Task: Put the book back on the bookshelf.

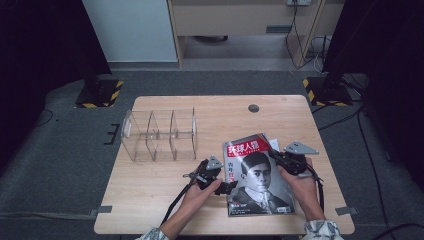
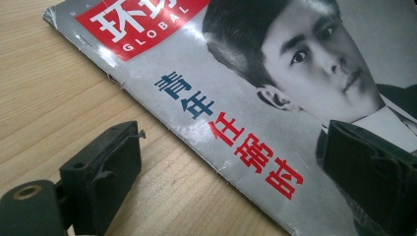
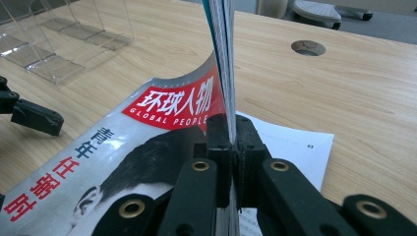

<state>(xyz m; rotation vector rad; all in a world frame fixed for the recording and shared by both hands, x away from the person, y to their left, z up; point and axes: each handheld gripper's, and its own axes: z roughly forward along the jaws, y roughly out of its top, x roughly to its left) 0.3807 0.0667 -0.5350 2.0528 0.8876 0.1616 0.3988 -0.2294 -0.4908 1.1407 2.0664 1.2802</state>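
Note:
A magazine with a red title block and a grey portrait cover lies at the table's front right. My right gripper is shut on its right edge. In the right gripper view the jaws pinch the magazine and its pages curl upward. My left gripper rests at the magazine's left side with its jaws apart. In the left gripper view one jaw sits over bare wood and the other over the cover, with the magazine's spine edge between them and not pinched.
A clear acrylic divider rack stands at the table's back left. A white sheet peeks out beneath the magazine's right side. A round cable hole sits near the far edge. Black stands flank the table.

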